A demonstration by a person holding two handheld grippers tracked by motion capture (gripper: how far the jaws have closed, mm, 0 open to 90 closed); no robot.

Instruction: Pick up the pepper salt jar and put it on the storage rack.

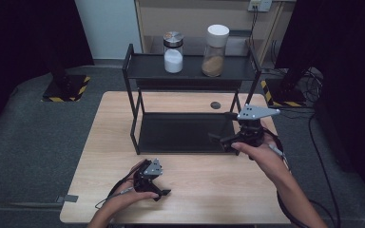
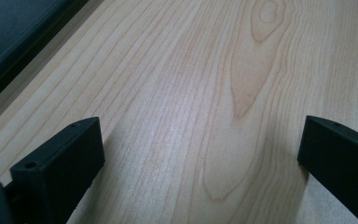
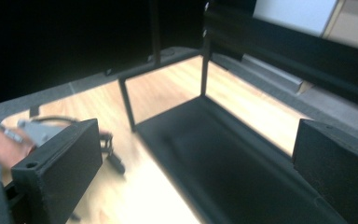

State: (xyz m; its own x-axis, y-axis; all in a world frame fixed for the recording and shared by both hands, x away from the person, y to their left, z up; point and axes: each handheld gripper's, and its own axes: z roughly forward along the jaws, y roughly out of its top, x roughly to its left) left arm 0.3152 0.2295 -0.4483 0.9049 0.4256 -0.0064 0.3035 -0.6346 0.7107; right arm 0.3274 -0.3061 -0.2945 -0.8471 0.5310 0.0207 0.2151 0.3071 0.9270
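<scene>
Right now my left hand [image 1: 123,197] lies low near the front edge of the table [image 1: 195,190], wrist bent outward, with the left gripper [image 1: 159,192] resting on or just over the wood and its tips aimed to my right. Along that gripper's own camera the two black jaws stand wide apart over plain wood grain, with nothing between them; a dark edge of the rack shows at the upper left of that view.

My right forearm reaches farther forward and slants in from the lower right, the hand [image 1: 259,152] wrapped under the right gripper [image 1: 221,128], which I hold raised at the right front corner of the black two-tier rack [image 1: 138,118]. Its grey three-cornered plate lies flat on top and its tips point left, toward the rack's lower shelf [image 3: 223,158]. Its own view looks across that bare lower shelf with the jaws spread wide and gripping nothing; my other hand and its gripper show small at the far left of that view.

On the rack's top shelf, well apart from both grippers, two jars stand upright side by side: one with a metal lid and white contents [image 1: 173,52], one with a white lid and brown contents [image 1: 215,50].
</scene>
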